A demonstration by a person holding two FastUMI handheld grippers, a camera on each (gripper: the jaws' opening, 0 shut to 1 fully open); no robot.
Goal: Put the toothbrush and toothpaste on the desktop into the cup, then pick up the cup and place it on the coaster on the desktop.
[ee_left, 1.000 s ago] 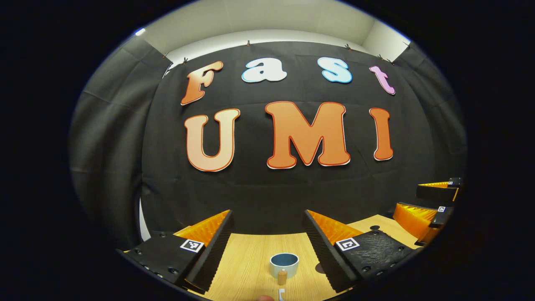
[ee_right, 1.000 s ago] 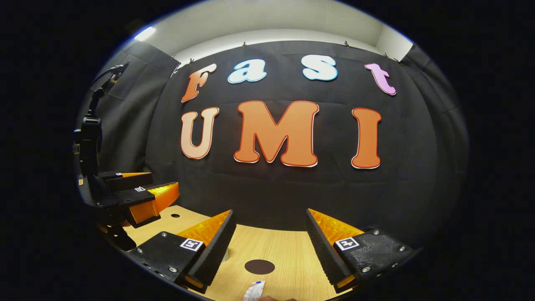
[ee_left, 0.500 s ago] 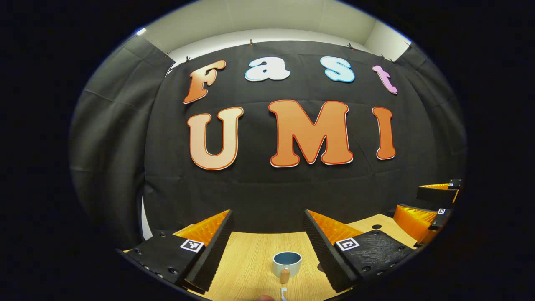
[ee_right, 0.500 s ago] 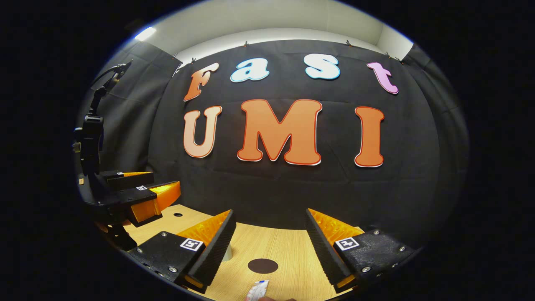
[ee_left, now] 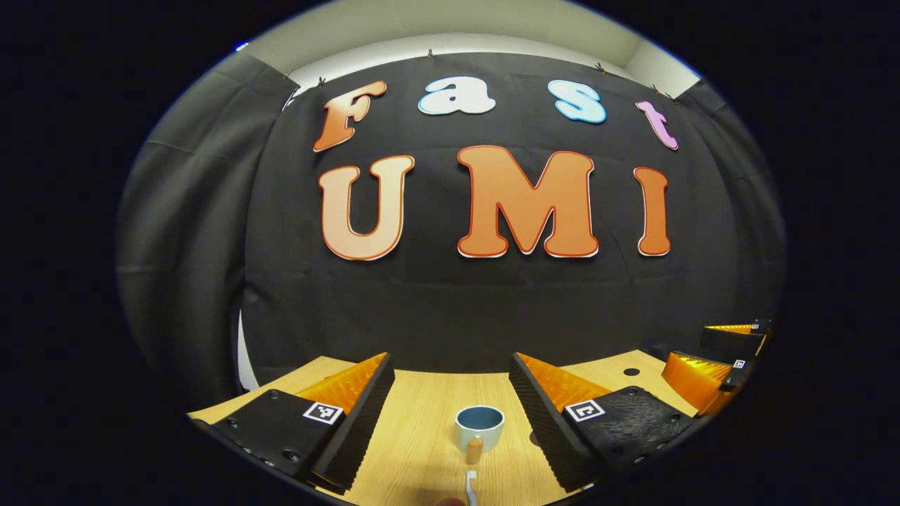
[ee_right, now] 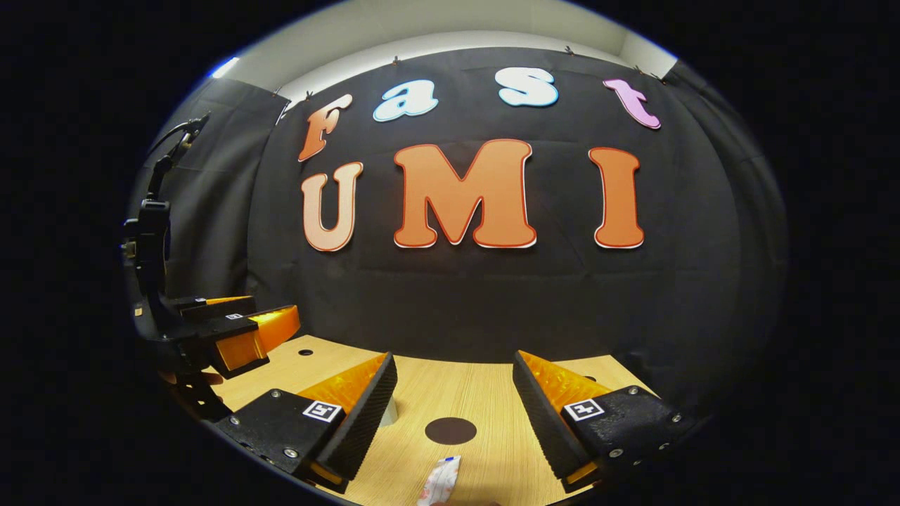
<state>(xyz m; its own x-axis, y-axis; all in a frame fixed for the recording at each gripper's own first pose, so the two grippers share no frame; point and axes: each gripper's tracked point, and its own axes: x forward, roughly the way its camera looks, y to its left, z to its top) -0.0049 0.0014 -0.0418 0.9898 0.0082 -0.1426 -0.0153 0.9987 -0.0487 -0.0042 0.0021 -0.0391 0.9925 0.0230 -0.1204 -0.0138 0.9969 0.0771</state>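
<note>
In the left gripper view a white cup [ee_left: 479,425] with a blue inside stands upright on the wooden desktop [ee_left: 422,436], ahead of and between my fingers. Just in front of it lies the toothbrush [ee_left: 474,450], wooden at one end and white nearer me. My left gripper [ee_left: 450,365] is open and holds nothing. In the right gripper view the white toothpaste tube [ee_right: 439,479] lies at the bottom edge. Beyond it is the dark round coaster [ee_right: 451,430]. The cup [ee_right: 389,412] peeks from behind a finger. My right gripper [ee_right: 453,362] is open and holds nothing.
The other gripper [ee_left: 717,351] hovers at the right of the left gripper view. In the right gripper view the left gripper [ee_right: 239,330] hangs at the left with a hand [ee_right: 204,379] under it. The desktop has a small hole [ee_right: 305,351]. The black cloth wall closes the back.
Both views have tipped downward a little: the wall has slid up and more desktop shows. More of the toothbrush and the toothpaste tube has come into view. Both grippers stay open.
</note>
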